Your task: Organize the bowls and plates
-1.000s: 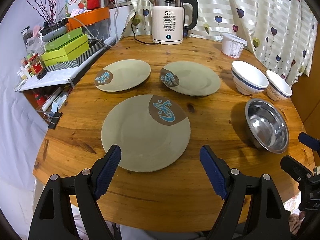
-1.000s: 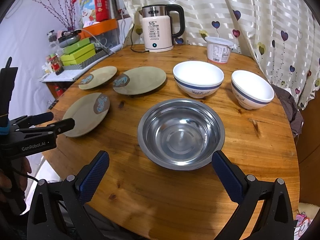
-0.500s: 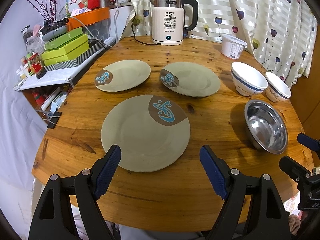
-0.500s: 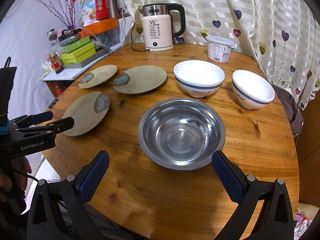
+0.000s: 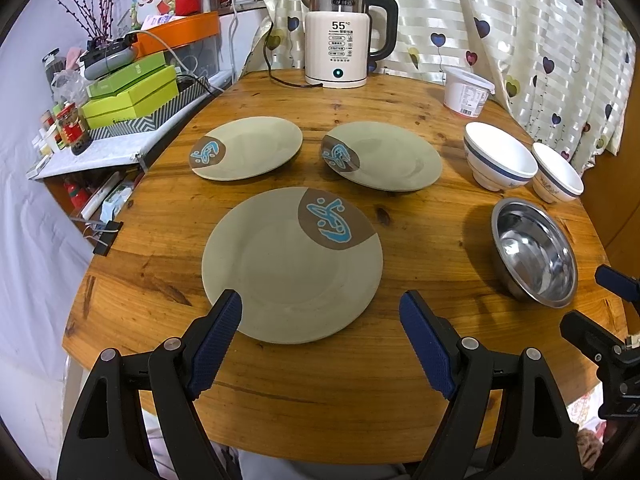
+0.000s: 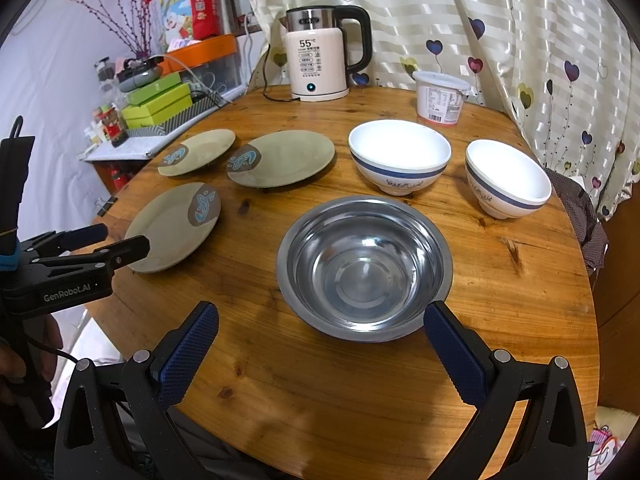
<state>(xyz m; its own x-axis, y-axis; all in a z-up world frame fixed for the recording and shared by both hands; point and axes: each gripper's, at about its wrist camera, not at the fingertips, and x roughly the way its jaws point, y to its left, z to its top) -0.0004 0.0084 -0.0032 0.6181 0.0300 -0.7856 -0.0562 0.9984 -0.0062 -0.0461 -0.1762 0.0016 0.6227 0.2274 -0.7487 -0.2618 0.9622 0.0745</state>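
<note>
Three olive plates with a brown-and-blue patch lie apart on the round wooden table: a near plate (image 5: 292,264) (image 6: 174,226), a far left plate (image 5: 246,147) (image 6: 198,152) and a far right plate (image 5: 382,156) (image 6: 282,158). A steel bowl (image 5: 534,252) (image 6: 364,266) sits at the right, with a larger white bowl (image 5: 500,162) (image 6: 400,156) and a smaller white bowl (image 5: 558,178) (image 6: 506,178) behind it. My left gripper (image 5: 320,338) is open just in front of the near plate, holding nothing. My right gripper (image 6: 322,354) is open in front of the steel bowl, also empty.
An electric kettle (image 5: 344,38) with its cord and a white lidded tub (image 5: 466,92) stand at the table's (image 5: 420,240) far edge. A side shelf with green boxes (image 5: 132,92) and jars is at the left. A curtain (image 6: 520,20) hangs behind and to the right.
Both views have pulled back very slightly from the table; plates and bowls have not moved and both grippers stay open.
</note>
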